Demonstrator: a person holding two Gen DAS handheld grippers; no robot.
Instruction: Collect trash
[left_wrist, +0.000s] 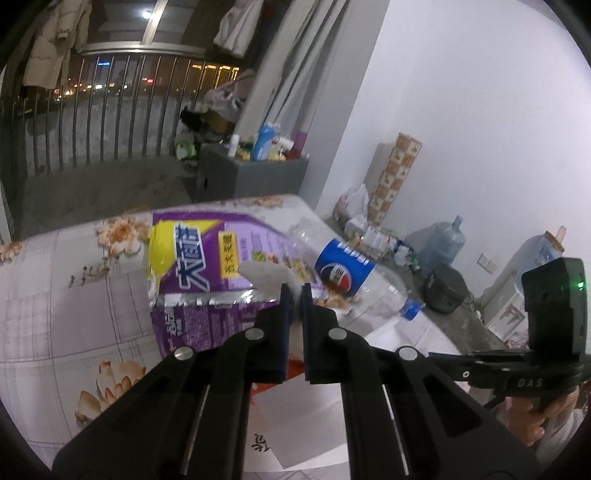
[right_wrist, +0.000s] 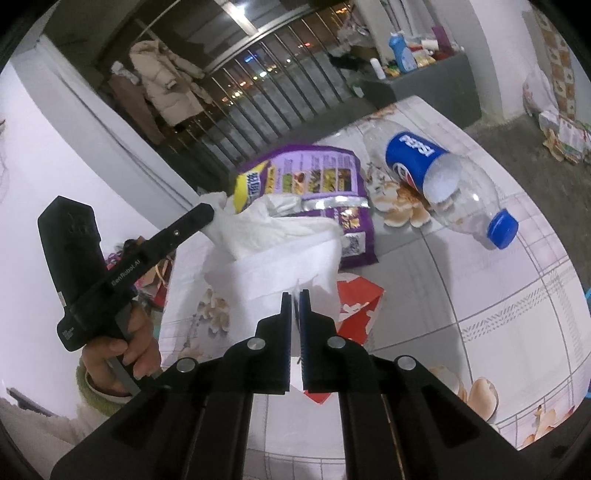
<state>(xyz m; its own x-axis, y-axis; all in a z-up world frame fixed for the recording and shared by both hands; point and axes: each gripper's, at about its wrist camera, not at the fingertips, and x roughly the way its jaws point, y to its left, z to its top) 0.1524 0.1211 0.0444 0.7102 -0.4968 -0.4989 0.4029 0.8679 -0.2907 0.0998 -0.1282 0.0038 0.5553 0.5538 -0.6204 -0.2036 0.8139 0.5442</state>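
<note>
White plastic bag (right_wrist: 280, 254), thin and crumpled, is stretched between both claws: the right gripper (right_wrist: 294, 295) is pinched together on its near edge, and the left gripper (right_wrist: 207, 214), seen from the side at the left, is clamped on the bag's far corner. In the left wrist view the left gripper (left_wrist: 294, 290) shows its pads closed on a pale flap of that bag (left_wrist: 266, 275). Under the bag lies a red carton (right_wrist: 356, 306), partly covered. Just beyond, a purple snack packet (right_wrist: 317, 177) lies flat, torn open along a silver seam. Right of it an empty Pepsi bottle (right_wrist: 443, 184) rests on its side, blue cap pointing near-right. All sit on a tablecloth (right_wrist: 480, 295) printed with pale grid lines and peach flowers. Further out: a grey cabinet (left_wrist: 251, 173) crowded with bottles, white walls, metal balcony railing (left_wrist: 110, 110) with city lights behind, coats (right_wrist: 166, 81) hanging. Large water jugs (left_wrist: 443, 240) stand on the floor at right.
</note>
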